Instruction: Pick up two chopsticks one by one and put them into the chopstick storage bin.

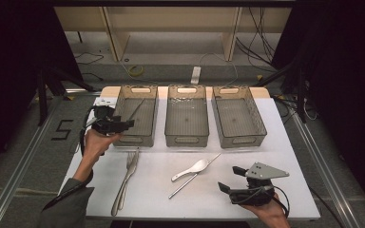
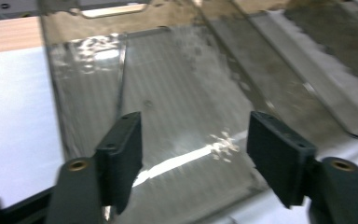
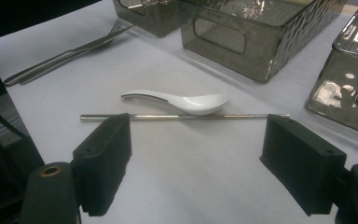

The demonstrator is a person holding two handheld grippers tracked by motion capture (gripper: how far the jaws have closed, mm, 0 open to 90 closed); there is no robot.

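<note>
A: High view: a chopstick (image 1: pixel 136 110) is seen lying in the left bin (image 1: pixel 123 102); forks (image 1: pixel 126 179), spoon (image 1: pixel 190 169) and a second chopstick (image 1: pixel 192 176) are left on the table (image 1: pixel 285 156).

B: Left gripper view: the left gripper (image 2: pixel 193 154) is held wide and empty over that bin (image 2: pixel 177 93). Right gripper view: the right gripper (image 3: pixel 196 161) is spread wide before spoon (image 3: pixel 186 101) and chopstick (image 3: pixel 182 116).
</note>
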